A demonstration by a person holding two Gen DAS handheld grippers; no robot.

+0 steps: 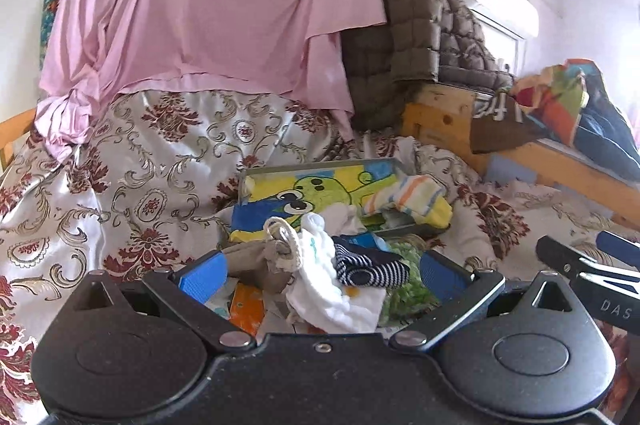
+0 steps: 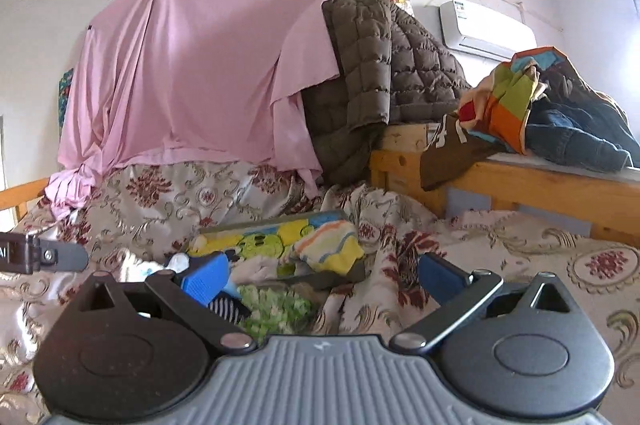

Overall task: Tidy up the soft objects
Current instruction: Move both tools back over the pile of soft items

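At six o'clock in the left wrist view, the left gripper (image 1: 320, 265) gapes over a white cloth (image 1: 332, 289) and striped sock (image 1: 368, 265); closing could snag both. Right gripper (image 2: 324, 275) hangs released near the tray (image 2: 272, 221).

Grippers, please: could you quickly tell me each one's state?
Left gripper: open, holding nothing, over the sock pile.
Right gripper: open, holding nothing.

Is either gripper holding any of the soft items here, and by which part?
Nothing is held. The left gripper is open around the pile of small clothes; the right gripper is open over the floral bedspread.
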